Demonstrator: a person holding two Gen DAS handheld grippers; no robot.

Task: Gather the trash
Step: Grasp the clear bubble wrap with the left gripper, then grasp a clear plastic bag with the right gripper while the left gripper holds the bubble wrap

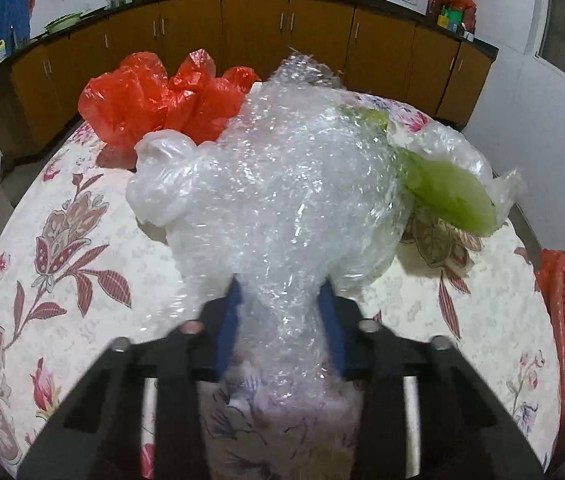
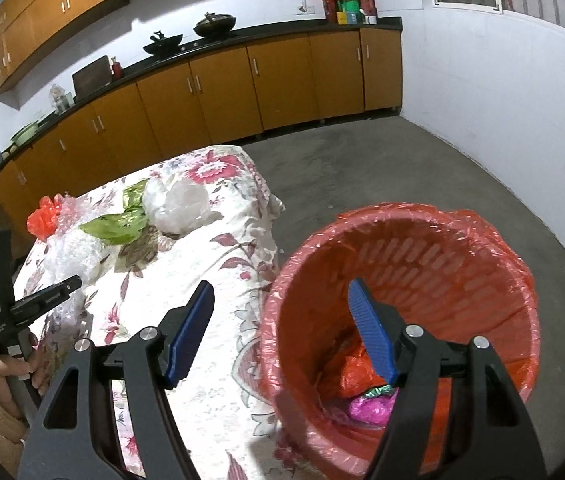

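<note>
Some trash sat in the bin (image 2: 402,264) already. My left gripper (image 1: 280,300) was clamped on bubble wrap (image 1: 282,184) over the tabletop (image 1: 82,280); right gripper (image 2: 282,332) was open, empty. Red bag (image 1: 154,100), green wrapper (image 1: 446,196) & clear bags were left.

Dim, slightly blurred, fisheye-warped edges

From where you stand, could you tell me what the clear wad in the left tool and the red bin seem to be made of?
Clear wad: apparently bubble wrap, glossy, dotted with small glinting bubbles. Red bin: likely rigid plastic, slotted wall, under a thin, shiny film liner.
</note>
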